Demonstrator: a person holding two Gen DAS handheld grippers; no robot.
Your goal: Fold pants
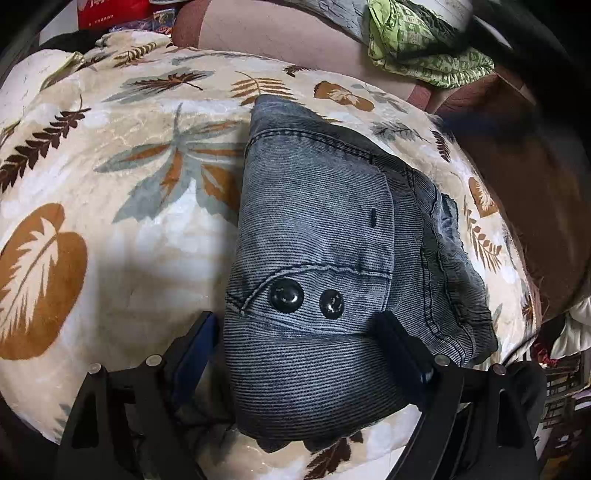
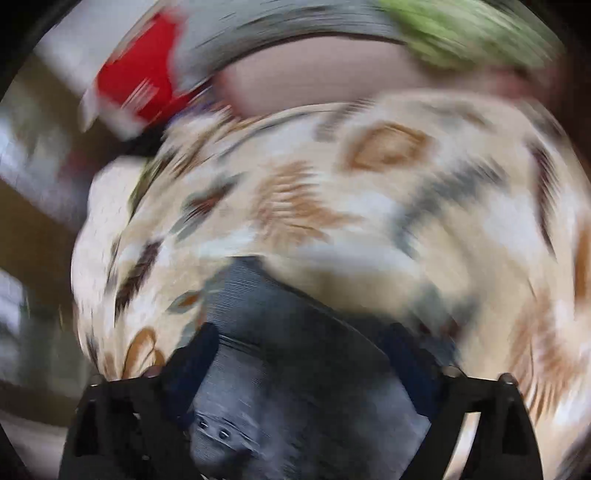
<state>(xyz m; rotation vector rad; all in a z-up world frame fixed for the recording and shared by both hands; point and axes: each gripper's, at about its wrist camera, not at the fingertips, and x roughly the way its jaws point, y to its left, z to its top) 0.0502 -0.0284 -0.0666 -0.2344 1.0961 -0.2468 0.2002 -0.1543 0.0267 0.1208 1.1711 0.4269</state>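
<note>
Grey-blue denim pants (image 1: 332, 258) lie folded into a compact bundle on a leaf-print blanket (image 1: 110, 184), two black snap buttons (image 1: 286, 295) facing up. My left gripper (image 1: 299, 325) is open, its fingers (image 1: 195, 347) standing either side of the bundle's near end. In the blurred right wrist view, the pants (image 2: 295, 387) lie between the spread fingers (image 2: 195, 362) of my right gripper (image 2: 299, 343), which is open just above the bundle.
The blanket (image 2: 332, 184) covers a cushioned surface. A green patterned cloth (image 1: 417, 44) and a pinkish sofa back (image 1: 277, 33) lie beyond it. A red box (image 1: 110, 13) sits far left, also blurred in the right wrist view (image 2: 144, 85). The blanket edge drops off at right.
</note>
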